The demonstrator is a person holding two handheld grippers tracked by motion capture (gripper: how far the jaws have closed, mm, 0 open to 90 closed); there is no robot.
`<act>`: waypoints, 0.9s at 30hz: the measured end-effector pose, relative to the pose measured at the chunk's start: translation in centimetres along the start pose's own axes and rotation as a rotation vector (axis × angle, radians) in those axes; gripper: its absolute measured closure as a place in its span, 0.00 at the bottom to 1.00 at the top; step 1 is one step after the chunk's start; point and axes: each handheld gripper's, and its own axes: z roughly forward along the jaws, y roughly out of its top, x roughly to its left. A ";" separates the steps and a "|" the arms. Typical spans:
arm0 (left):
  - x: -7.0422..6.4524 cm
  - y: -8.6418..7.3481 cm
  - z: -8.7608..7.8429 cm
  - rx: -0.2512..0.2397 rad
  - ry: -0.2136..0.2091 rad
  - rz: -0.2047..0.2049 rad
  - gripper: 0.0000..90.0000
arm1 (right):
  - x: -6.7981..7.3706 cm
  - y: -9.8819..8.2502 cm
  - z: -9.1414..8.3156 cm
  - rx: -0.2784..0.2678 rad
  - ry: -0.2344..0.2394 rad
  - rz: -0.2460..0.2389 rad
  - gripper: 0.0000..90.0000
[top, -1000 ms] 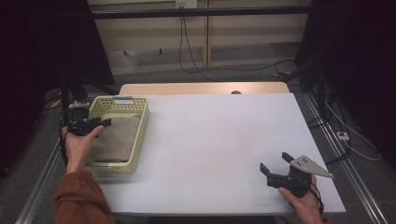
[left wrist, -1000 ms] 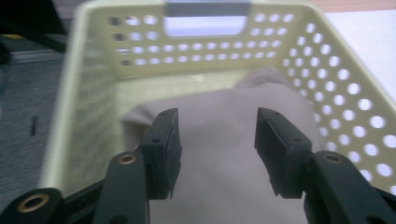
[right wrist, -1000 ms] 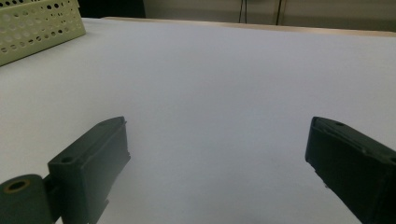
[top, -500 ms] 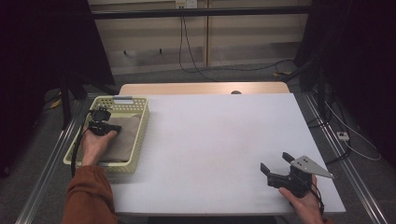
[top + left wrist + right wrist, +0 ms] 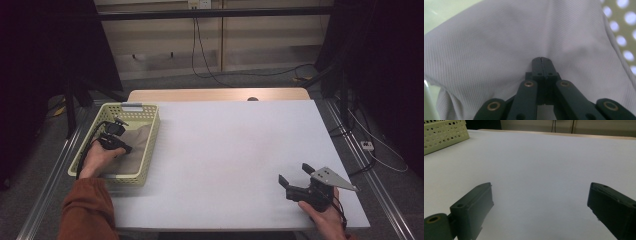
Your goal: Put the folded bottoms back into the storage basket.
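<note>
Left tool [image 5: 543, 60] pinched shut on cloth [image 5: 499, 50], its grip point hidden, right tool [image 5: 541, 207] wide open, empty

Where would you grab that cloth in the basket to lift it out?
Pinch a raised fold near the middle of the cloth, coming straight down from above. It lies slack and flat, and the basket walls block any sideways approach. The left claw is shut on such a fold.
</note>
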 end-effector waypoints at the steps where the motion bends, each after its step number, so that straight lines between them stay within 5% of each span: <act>1: 0.0 -0.1 0.0 -0.006 -0.012 -0.012 1.00 | 0.0 0.0 0.0 0.001 -0.001 0.000 0.07; 5: 0.3 -0.3 -0.5 0.016 -0.099 -0.006 1.00 | 0.0 0.0 0.1 0.003 -0.002 0.000 0.07; 8: 0.6 -0.3 -1.0 -0.029 -0.060 -0.021 1.00 | 0.0 0.0 0.1 0.003 -0.005 0.003 0.07; 12: 1.8 -0.2 -1.5 -0.169 0.052 -0.093 0.97 | -0.1 0.0 0.1 0.004 -0.006 0.002 0.07; 16: 2.8 0.0 -0.8 -0.173 0.154 -0.160 0.98 | 0.0 0.0 0.1 0.003 -0.004 0.001 0.07; 19: 3.3 0.2 0.0 -0.171 0.154 -0.184 0.99 | -0.1 0.0 0.2 0.006 -0.005 0.005 0.07; 24: 3.2 0.8 0.5 -0.160 0.172 -0.169 1.00 | 0.0 0.0 0.3 0.006 -0.001 0.006 0.07; 27: 3.3 0.9 0.8 -0.197 0.168 -0.177 1.00 | 0.0 0.0 0.3 0.007 0.001 0.005 0.06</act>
